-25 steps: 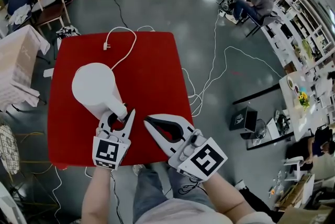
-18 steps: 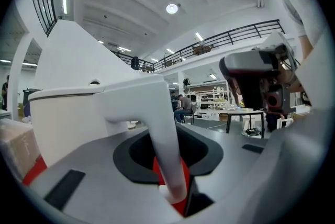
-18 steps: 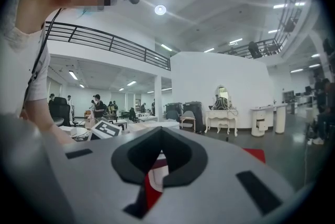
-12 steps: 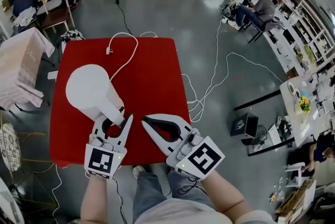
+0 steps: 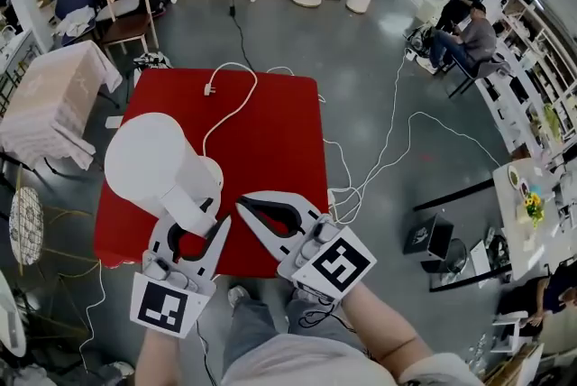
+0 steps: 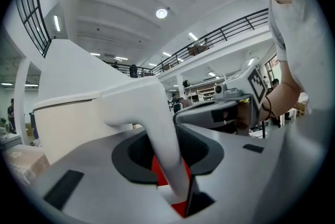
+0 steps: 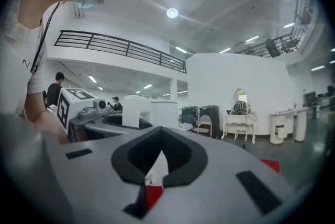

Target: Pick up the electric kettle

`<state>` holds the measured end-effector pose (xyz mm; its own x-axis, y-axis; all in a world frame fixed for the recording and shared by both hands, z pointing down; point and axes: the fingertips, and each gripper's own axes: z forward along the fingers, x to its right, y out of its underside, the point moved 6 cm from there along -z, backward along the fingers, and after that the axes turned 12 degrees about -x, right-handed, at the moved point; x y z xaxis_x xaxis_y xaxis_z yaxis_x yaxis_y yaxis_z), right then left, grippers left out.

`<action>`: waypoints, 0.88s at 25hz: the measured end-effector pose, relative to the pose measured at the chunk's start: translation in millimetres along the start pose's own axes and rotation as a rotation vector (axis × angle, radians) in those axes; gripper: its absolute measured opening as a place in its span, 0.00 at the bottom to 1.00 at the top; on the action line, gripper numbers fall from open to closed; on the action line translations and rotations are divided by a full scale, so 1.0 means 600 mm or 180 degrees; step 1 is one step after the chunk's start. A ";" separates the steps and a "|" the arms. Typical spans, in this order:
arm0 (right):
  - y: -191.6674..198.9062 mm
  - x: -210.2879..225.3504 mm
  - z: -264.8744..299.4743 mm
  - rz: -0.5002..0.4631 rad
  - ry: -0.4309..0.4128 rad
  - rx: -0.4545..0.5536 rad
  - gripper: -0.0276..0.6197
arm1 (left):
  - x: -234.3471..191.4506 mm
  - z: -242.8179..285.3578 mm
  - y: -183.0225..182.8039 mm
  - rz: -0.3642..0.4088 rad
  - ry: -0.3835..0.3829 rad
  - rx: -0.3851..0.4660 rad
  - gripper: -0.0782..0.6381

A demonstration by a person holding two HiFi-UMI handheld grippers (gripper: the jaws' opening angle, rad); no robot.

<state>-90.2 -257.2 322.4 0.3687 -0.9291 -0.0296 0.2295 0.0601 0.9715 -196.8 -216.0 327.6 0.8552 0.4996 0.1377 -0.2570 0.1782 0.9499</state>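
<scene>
The left tool is closed round the handle of the kettle, though its jaws are opening a little. The right tool is shut and nothing is held in it. The kettle is held above the red desk, off its base, so the lifting looks nearly done. One kettle, one base, one cord and two tools are counted.

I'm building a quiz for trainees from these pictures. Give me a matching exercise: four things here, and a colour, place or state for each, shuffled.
1 electric kettle
2 plug
3 right gripper
4 table

a red
b jaws together, empty
c on the table's far part
d handle between the left gripper's jaws

Pairs: 1-d, 2-c, 3-b, 4-a. The left gripper's jaws are opening.
</scene>
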 end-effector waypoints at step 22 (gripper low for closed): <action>-0.024 -0.043 -0.042 -0.0189 -0.0463 0.0122 0.05 | 0.059 -0.071 -0.044 -0.0021 -0.0456 0.0040 0.27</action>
<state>-80.0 -225.0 303.0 0.2206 -0.9738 -0.0556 0.2113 -0.0080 0.9774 -178.7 -166.6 295.6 0.9127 0.3720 0.1692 -0.2462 0.1701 0.9542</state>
